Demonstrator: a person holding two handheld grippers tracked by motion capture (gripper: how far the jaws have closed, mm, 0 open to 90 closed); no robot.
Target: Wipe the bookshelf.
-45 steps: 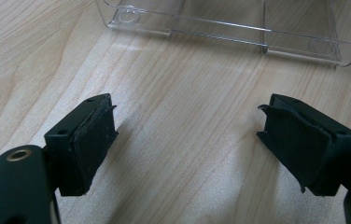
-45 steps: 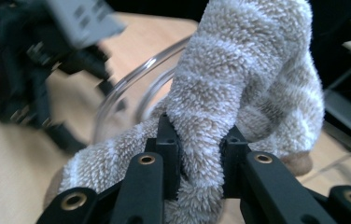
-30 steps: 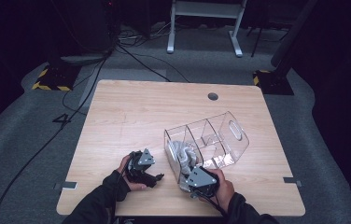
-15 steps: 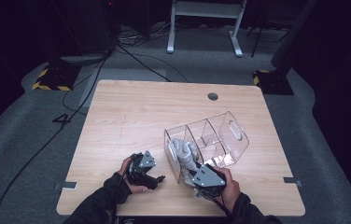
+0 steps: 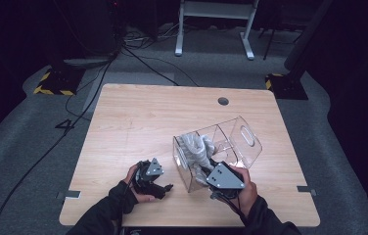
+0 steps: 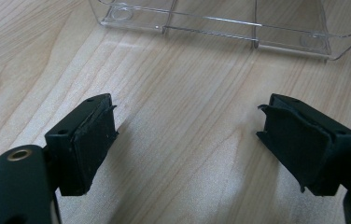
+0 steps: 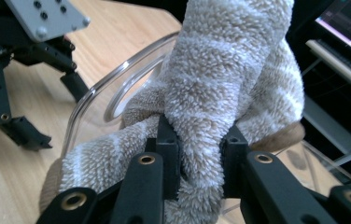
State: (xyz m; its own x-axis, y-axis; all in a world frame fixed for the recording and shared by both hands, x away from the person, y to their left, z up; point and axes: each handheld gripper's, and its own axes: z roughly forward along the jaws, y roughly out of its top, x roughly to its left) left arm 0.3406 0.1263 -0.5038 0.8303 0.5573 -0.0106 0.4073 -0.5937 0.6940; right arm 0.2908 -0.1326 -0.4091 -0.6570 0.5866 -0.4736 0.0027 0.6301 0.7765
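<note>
Left tongs (image 5: 165, 188): near the worktop's near edge, left of its middle, held low in the person's left hand (image 5: 140, 188). In the left gripper view the jaws stand wide apart with bare wood between them; nothing is gripped.

Right tongs (image 7: 197, 154): near the near edge, right of the middle, held in the person's right hand (image 5: 245, 193), with the grey three-cornered plate (image 5: 225, 177) on top. In the right gripper view the two jaws are clamped on a fold of the sock, and the pads press into the pile from both sides.

Sock (image 7: 220, 88): fluffy, beige with paler stripes. It hangs from the right tongs and bulges above them. In the high view it sits at the nearest, left compartment of the organiser, with its upper part showing above the rim.

Organiser (image 5: 243, 142): a clear plastic box with dividers and a slot handle in its far end. It stands right of the worktop's middle and runs from the near edge toward the far right corner. Its curved wall is just beside the sock in the right gripper view.

Worktop (image 5: 138, 122): pale wood, with a round cable hole (image 5: 223, 101) near the far edge.

Floor: grey carpet beyond the far edge, with trailing cables (image 5: 138, 63) and a white stand's legs (image 5: 211, 29).
</note>
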